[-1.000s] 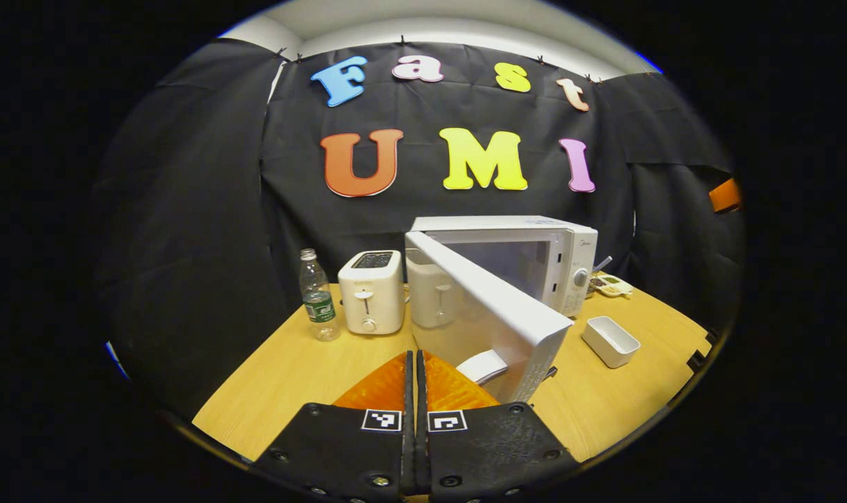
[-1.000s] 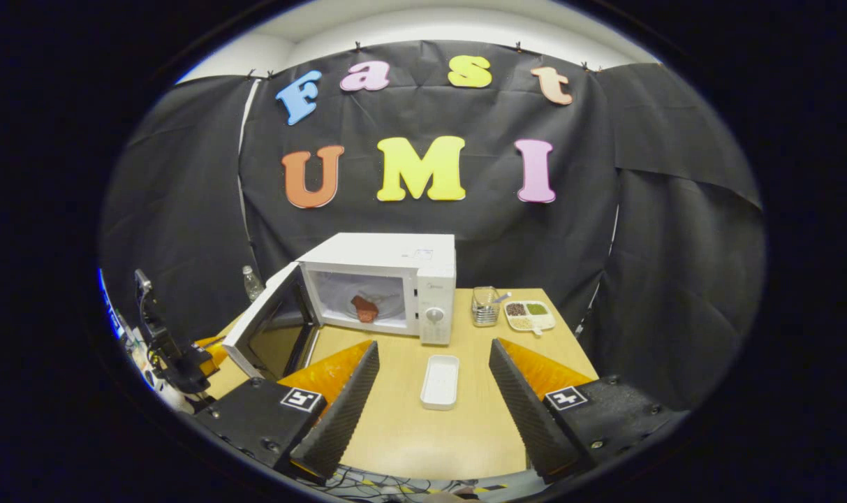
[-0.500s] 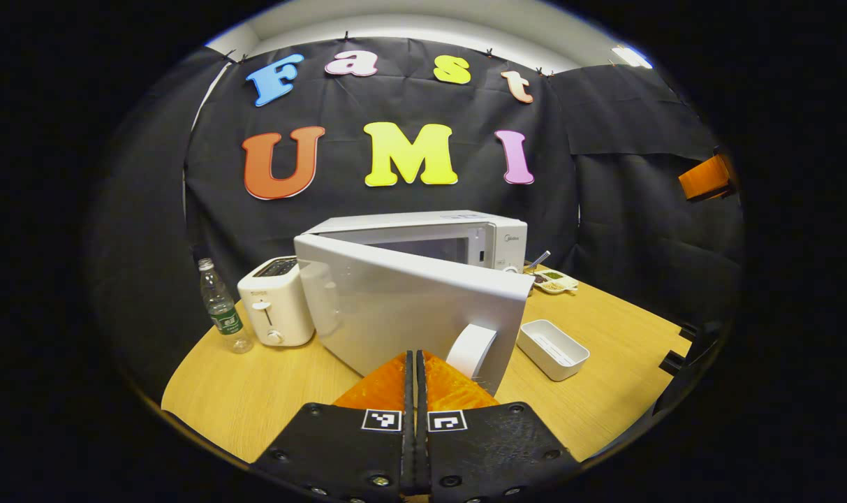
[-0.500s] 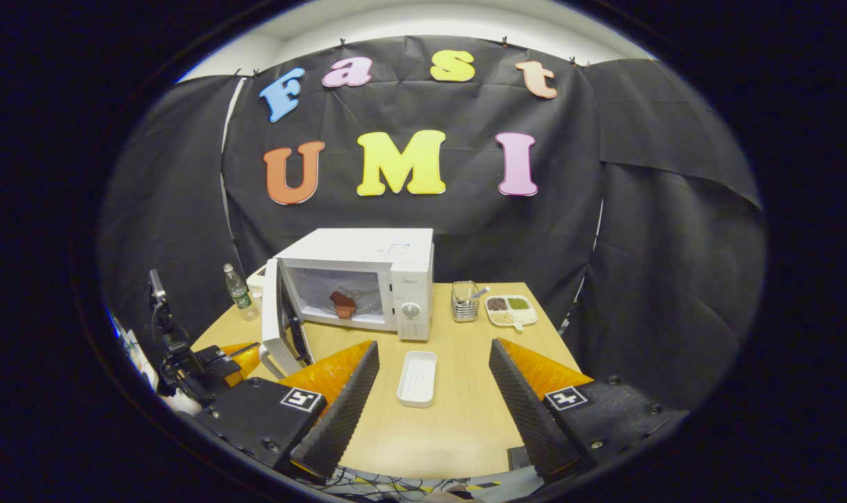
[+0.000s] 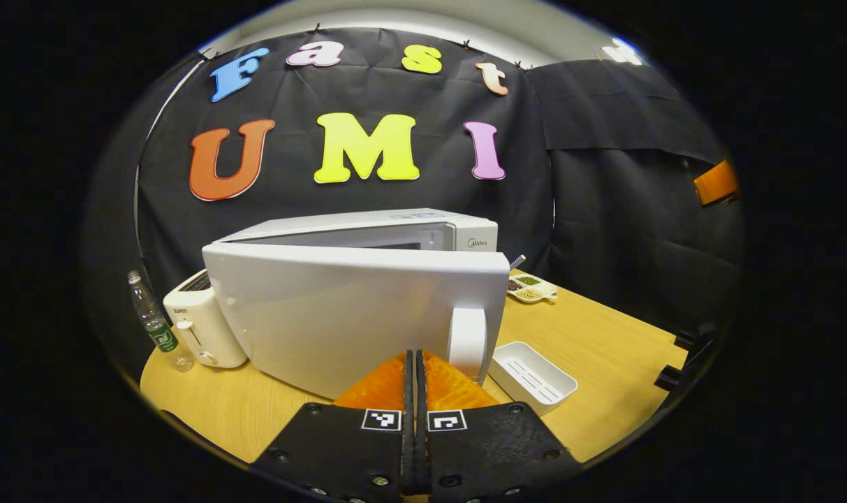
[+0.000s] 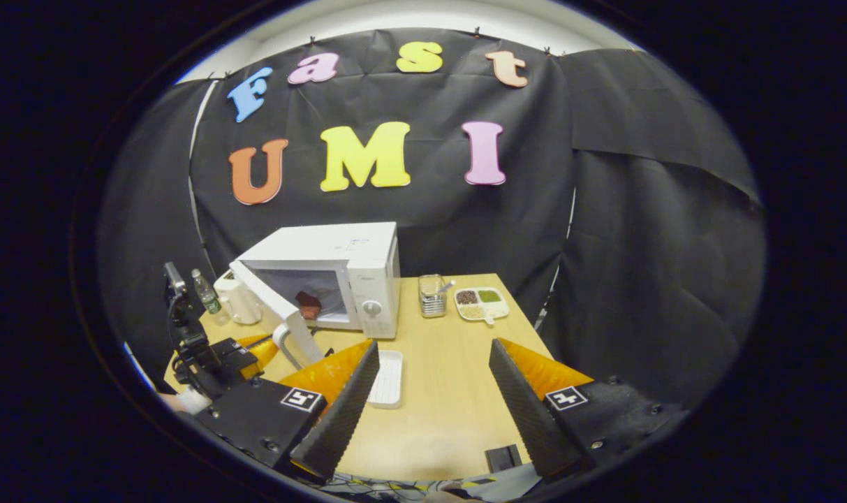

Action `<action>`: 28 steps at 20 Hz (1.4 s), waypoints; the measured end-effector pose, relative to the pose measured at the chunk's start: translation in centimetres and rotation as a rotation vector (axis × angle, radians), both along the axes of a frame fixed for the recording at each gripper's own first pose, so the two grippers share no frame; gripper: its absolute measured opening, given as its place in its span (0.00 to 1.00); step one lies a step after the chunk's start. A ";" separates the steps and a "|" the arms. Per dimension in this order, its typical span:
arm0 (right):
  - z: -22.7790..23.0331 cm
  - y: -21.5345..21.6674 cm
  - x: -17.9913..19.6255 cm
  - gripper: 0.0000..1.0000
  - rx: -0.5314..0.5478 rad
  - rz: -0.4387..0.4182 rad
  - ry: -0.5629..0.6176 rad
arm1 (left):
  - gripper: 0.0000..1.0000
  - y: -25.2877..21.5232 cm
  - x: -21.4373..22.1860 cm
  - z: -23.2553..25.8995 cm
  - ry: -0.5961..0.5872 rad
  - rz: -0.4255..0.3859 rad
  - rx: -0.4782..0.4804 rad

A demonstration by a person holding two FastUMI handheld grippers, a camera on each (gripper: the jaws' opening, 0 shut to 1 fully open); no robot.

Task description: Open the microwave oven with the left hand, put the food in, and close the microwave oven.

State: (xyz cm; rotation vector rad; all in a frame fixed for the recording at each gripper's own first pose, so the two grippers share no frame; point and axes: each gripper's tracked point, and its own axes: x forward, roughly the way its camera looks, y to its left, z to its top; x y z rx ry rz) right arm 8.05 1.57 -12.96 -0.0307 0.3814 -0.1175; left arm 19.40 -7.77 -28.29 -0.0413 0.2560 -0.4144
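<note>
White microwave (image 6: 339, 258) stood on wooden table, at back left in right gripper view. Door (image 5: 346, 314) white, hinged on left, swung partly open, with curved white handle (image 5: 466, 341) near free edge. Inside cavity lay food (image 6: 309, 304), a reddish-brown piece, seen through the gap in right gripper view.

L hand-held gripper (image 5: 415, 363) fingers pressed together, R hand-held gripper (image 6: 430, 356) fingers spread wide.
</note>
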 end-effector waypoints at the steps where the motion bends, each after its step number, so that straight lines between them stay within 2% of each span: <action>1: 0.0 -0.5 0.3 1.00 0.001 -0.010 -0.001 | 0.00 -0.6 0.9 0.0 -0.001 -0.001 -0.005; 2: 0.0 -0.8 0.7 0.91 0.003 -0.019 0.000 | 0.00 -1.1 1.8 -0.2 0.001 -0.002 -0.007; 3: -0.1 -1.2 1.1 1.00 0.006 -0.026 -0.001 | 0.00 -1.5 2.6 -0.3 0.003 -0.002 -0.007; 8: -0.2 -3.0 2.6 1.00 0.014 -0.044 0.005 | 0.00 -3.7 6.5 -0.7 0.007 -0.002 0.002; 13: -0.8 -4.8 4.5 1.00 0.019 -0.042 0.029 | 0.00 -5.2 10.5 -0.5 0.003 0.033 0.006; 14: -0.9 -5.1 4.8 0.92 0.017 -0.039 0.032 | 0.00 -5.5 11.2 -0.5 0.004 0.040 0.004; 15: -0.9 -5.4 5.1 1.00 0.016 -0.036 0.039 | 0.00 -5.7 11.9 -0.5 0.010 0.049 -0.001; 16: -1.0 -5.7 5.5 1.00 0.019 -0.034 0.045 | 0.00 -5.7 12.5 -0.6 0.017 0.057 0.004; 17: -1.1 -5.7 5.6 1.00 0.025 -0.030 0.051 | 0.10 -5.8 12.6 -0.6 0.021 0.060 -0.001; 18: -1.0 -5.8 5.8 1.00 0.026 -0.024 0.055 | 0.00 -5.8 12.4 -0.6 0.023 0.061 -0.004; 25: -0.8 -5.5 7.4 1.00 0.022 0.033 0.066 | 0.00 -5.6 13.4 -0.9 0.043 0.116 0.018; 26: -0.9 -5.5 7.5 0.92 0.022 0.039 0.065 | 0.00 -5.1 13.3 -1.1 0.050 0.128 0.029; 27: -0.9 -5.6 7.6 1.00 0.023 0.043 0.064 | 0.00 -5.0 12.9 -1.0 0.052 0.131 0.029; 28: -0.9 -5.6 7.6 1.00 0.025 0.043 0.060 | 0.00 -4.8 12.7 -0.6 0.046 0.134 0.028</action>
